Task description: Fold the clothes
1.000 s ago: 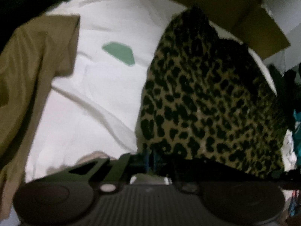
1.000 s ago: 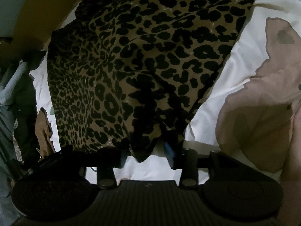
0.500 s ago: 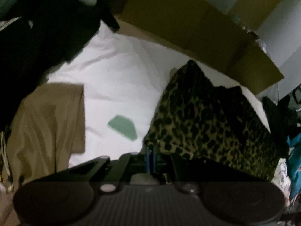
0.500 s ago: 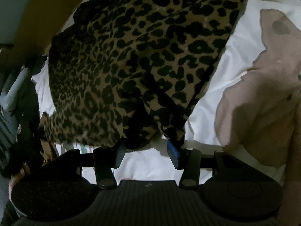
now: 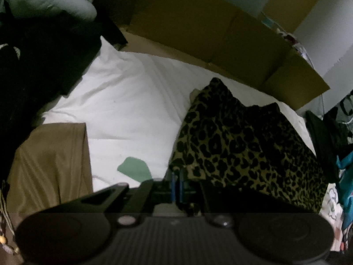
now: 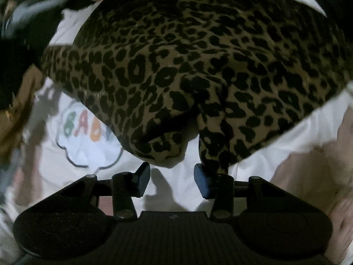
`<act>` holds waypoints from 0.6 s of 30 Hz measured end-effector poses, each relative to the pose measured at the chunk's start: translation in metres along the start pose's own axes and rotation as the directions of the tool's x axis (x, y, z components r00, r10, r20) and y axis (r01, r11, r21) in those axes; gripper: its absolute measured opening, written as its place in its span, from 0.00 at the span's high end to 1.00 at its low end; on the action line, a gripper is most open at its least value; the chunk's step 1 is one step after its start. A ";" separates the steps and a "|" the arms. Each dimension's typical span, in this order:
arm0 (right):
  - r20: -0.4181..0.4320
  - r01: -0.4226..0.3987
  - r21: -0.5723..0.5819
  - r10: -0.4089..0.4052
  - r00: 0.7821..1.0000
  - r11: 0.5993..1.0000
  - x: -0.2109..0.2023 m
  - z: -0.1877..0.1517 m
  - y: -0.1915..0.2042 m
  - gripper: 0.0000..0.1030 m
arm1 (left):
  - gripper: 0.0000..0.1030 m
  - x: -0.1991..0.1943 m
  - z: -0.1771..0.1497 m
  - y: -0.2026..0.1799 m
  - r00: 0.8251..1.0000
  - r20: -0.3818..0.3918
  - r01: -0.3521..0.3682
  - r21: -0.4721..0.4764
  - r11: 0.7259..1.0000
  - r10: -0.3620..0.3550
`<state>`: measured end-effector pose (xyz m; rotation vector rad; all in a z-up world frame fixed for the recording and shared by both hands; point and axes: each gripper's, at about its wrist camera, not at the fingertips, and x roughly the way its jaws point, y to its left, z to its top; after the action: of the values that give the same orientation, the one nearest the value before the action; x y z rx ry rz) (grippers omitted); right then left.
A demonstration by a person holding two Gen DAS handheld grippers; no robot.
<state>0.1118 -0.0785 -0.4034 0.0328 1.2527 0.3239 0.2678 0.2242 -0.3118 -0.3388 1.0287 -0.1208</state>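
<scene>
the left gripper [image 5: 176, 184] is clenched on a corner of the leopard-print fabric garment [image 5: 242, 141], which drapes away across the white bed sheet [image 5: 132, 101]. the right gripper [image 6: 172, 176] is closing with nothing between its blue pads [image 6: 201, 182], the garment's edge [image 6: 176, 77] just beyond them. a folded tan cloth [image 5: 50, 165] lies well apart.

home bedroom: white bedsheet [image 5: 132, 101] as work surface, cardboard boxes [image 5: 220, 33] at 12 o'clock, clothes pile [image 5: 331, 132] at 3 o'clock.
</scene>
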 end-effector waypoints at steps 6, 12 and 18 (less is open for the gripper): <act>0.101 0.141 -0.178 -0.124 0.987 0.974 -0.001 -0.003 0.026 0.56 | 0.96 -0.001 -0.001 0.003 1.000 0.000 0.008 -0.001 1.000 -0.008; 0.200 0.175 -0.168 -0.141 0.970 0.970 -0.011 0.010 0.029 0.59 | 0.96 0.001 -0.002 0.004 1.000 -0.005 0.016 -0.005 1.000 -0.016; 0.220 0.145 -0.084 -0.123 0.968 0.986 -0.010 0.025 0.024 0.81 | 0.96 -0.001 -0.006 0.005 1.000 -0.010 0.019 -0.007 1.000 -0.020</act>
<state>0.1271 -0.0548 -0.3815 -0.1002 1.0184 0.2575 0.2613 0.2276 -0.3152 -0.3546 1.0356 -0.1368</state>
